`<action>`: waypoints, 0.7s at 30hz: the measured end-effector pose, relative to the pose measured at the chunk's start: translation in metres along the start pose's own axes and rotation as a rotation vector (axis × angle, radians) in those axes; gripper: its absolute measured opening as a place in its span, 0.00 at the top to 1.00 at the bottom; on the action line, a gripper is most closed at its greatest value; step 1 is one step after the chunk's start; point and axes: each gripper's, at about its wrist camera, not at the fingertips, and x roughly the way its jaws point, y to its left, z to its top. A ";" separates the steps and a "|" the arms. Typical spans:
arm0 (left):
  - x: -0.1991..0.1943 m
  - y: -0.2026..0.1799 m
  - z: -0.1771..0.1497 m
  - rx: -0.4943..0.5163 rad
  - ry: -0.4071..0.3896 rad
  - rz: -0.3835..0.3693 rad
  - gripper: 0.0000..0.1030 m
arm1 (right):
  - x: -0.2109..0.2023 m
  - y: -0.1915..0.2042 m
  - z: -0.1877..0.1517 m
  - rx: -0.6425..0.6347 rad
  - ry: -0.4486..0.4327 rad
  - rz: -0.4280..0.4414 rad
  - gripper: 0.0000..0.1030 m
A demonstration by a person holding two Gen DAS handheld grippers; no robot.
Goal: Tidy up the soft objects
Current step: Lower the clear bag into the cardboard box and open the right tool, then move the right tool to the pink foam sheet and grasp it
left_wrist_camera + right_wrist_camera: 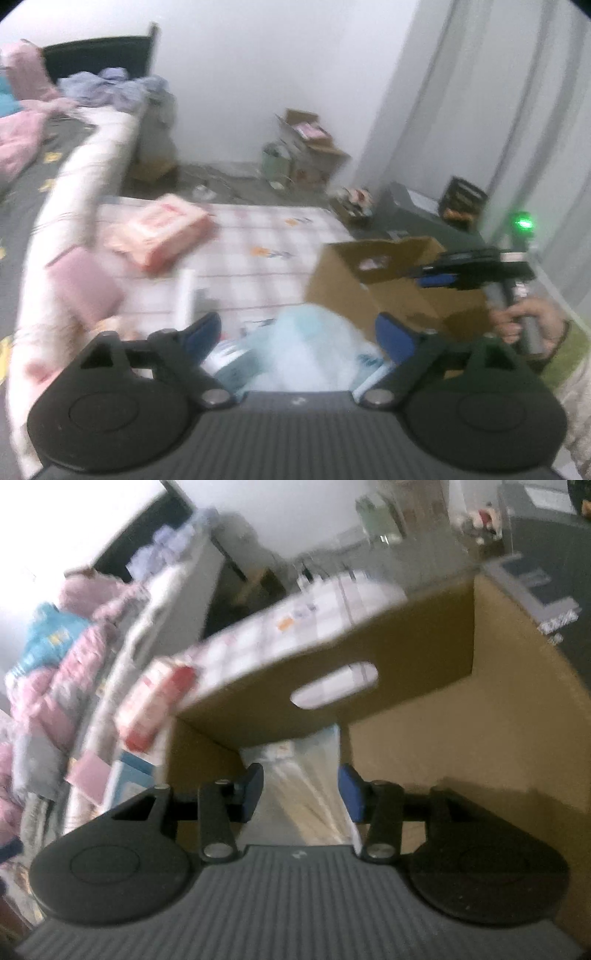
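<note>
We read the left wrist view first, from its left edge across. A bed (22,199) with a dark patterned cover carries pink quilted bedding (18,144) and a heap of lilac cloth (110,88) near the dark headboard (99,55). Beside it a checked sheet (258,236) lies spread on the floor, and a pink wrapped pack (162,232) sits on its left part, with a smaller mauve pack (85,288) nearer us (both smeared by motion blur).

The left gripper (299,328) stands with its jaws spread wide. A pale blue soft package (306,350) lies below and between the blue pads (205,332), but the pads do not press on it.

To the right stands a cardboard box (373,280), open at the top. Above its right side we see the right gripper (436,277), carried by the person's hand (532,325); a green lamp (524,222) glows on it.

In the right wrist view, the bedding (62,672) and a red and pink pack (159,698) fill the left. The box (480,701) with its slotted handle wall (332,686) takes the middle and right. The right gripper (301,794) is partly parted over the box interior, where a light plastic-wrapped bundle (295,794) lies between the pads (349,794); we see no contact with either.
</note>
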 end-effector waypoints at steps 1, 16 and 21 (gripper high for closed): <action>-0.012 0.009 -0.008 -0.016 -0.022 0.015 0.11 | -0.012 0.005 -0.002 -0.003 -0.020 0.014 0.57; -0.094 0.081 -0.075 -0.113 -0.136 0.152 0.09 | -0.059 0.146 -0.076 -0.143 0.061 0.274 0.52; -0.089 0.084 -0.072 -0.049 -0.188 0.227 0.09 | -0.040 0.216 -0.087 -0.247 0.110 0.358 0.52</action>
